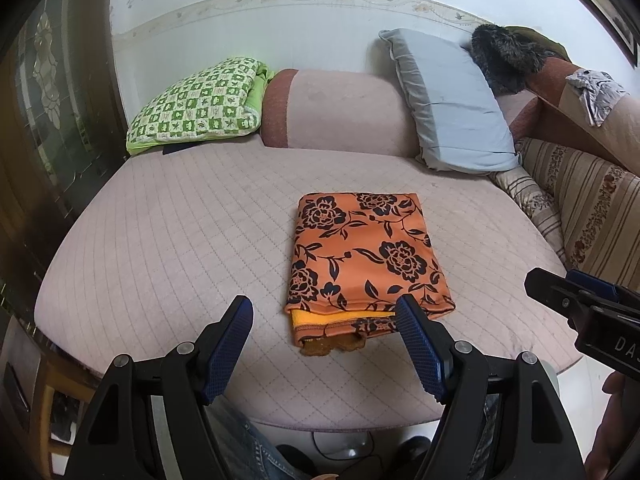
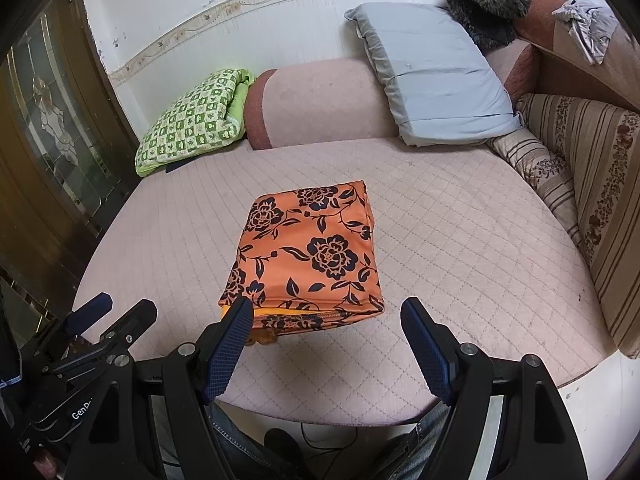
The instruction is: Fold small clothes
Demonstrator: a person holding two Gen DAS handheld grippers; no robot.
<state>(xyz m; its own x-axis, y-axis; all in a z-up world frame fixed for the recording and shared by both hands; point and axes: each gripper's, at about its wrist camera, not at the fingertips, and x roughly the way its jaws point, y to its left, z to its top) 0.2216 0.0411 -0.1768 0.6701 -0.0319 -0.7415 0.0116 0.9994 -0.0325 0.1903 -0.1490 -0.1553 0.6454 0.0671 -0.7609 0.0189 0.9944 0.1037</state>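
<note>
An orange garment with black flowers (image 1: 362,254) lies folded into a compact rectangle on the pink quilted seat (image 1: 180,240). Yellow inner layers show at its near edge. My left gripper (image 1: 326,322) is open and empty, held above the seat's front edge, with its right finger just before the garment's near edge. My right gripper (image 2: 328,326) is open and empty too, just before the garment (image 2: 308,254), its left finger at the near left corner. The right gripper also shows at the right edge of the left wrist view (image 1: 576,300); the left gripper shows at lower left of the right wrist view (image 2: 112,320).
A green checked cushion (image 1: 196,104) and a grey-blue pillow (image 1: 452,104) lean on the pink backrest (image 1: 340,108). A striped cushion (image 1: 576,200), dark fur item (image 1: 504,56) and grey cloth (image 1: 596,92) are at the right. A glass door (image 1: 48,92) stands at the left.
</note>
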